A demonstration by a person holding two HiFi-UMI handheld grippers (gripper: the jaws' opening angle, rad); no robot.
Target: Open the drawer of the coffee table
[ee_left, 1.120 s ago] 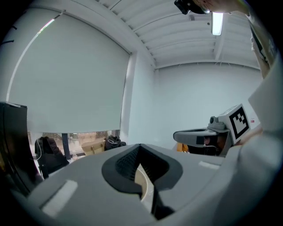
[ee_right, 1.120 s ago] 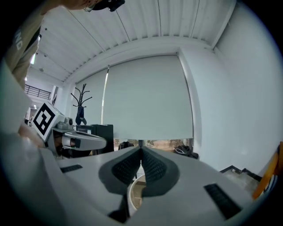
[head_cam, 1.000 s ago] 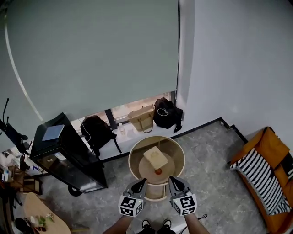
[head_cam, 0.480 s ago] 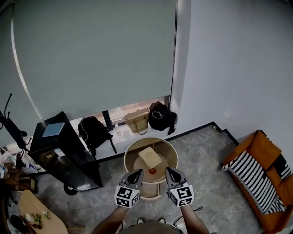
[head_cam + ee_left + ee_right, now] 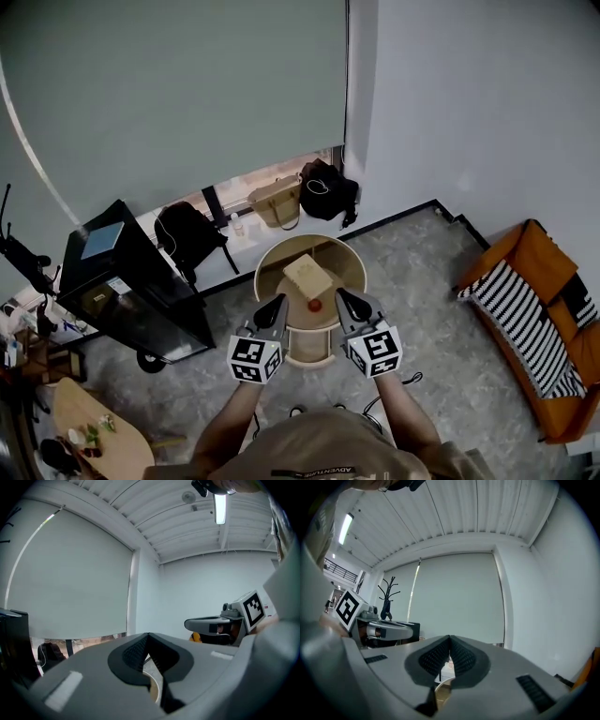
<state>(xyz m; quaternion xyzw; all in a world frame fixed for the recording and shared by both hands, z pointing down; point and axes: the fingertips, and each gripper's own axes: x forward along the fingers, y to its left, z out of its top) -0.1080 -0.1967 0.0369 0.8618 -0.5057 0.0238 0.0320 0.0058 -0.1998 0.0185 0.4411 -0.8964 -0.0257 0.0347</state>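
The grey left gripper (image 5: 279, 302) has risen as the person straightens, its jaws clenched on nothing. Just beyond it stands the round beige coffee table (image 5: 261, 281), whose raised rim encloses a tan cardboard box (image 5: 307, 277) and a small red object (image 5: 316, 305). Whether its drawer is out, I cannot tell. The grey right gripper (image 5: 341, 296) has lifted too, clenched and empty, so neither reaches the drawer.

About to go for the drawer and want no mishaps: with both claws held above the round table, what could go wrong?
1. The left claw and right claw are both shut and empty; unless opened first, they cannot take hold of anything to pull.
2. The box and small red object rest on the coffee table; a hard pull might shift them.
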